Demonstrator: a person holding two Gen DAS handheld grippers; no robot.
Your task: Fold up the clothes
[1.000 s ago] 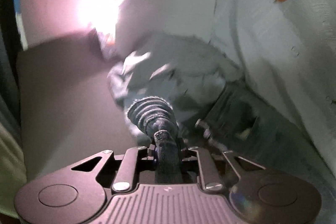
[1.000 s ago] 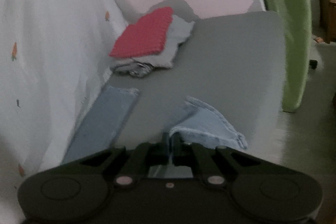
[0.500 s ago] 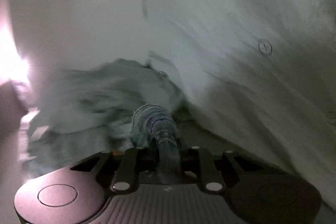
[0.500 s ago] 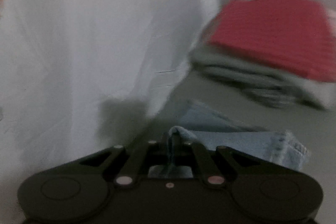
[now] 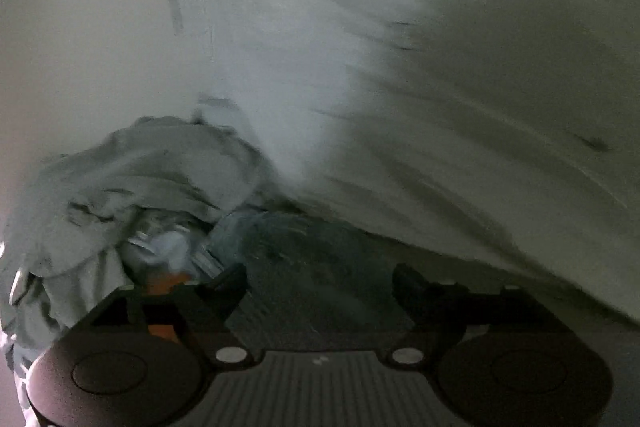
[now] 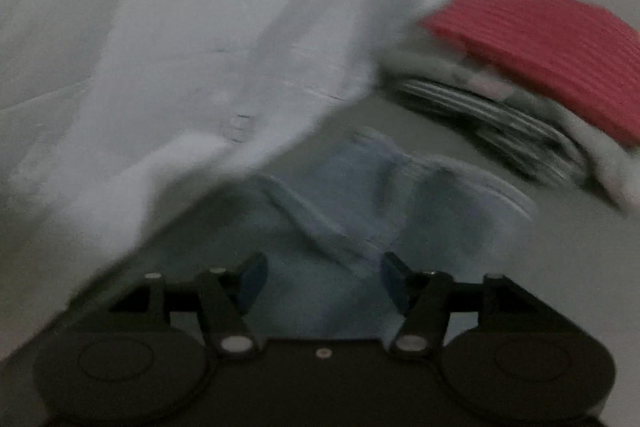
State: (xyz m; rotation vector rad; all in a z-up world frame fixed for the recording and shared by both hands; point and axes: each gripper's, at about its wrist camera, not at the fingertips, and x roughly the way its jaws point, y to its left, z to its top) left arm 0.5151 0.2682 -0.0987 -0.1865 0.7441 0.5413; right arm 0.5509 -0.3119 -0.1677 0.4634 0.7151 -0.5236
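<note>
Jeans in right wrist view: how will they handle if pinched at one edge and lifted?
Likely floppy: the jeans lie rumpled in soft ridges. Probably heavyish for cloth, since the denim folds look thick. One edge pinch would likely let the rest sag and drag on the bed.

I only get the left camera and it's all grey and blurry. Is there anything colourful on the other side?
Observer: Yes, a red ribbed cloth tops a folded pile.
Operator: What's under it?
Observer: Grey and striped folded clothes.
Operator: Is the right gripper holding something?
Observer: No. The right gripper has just been opening; light blue denim lies loose between its fingers.
</note>
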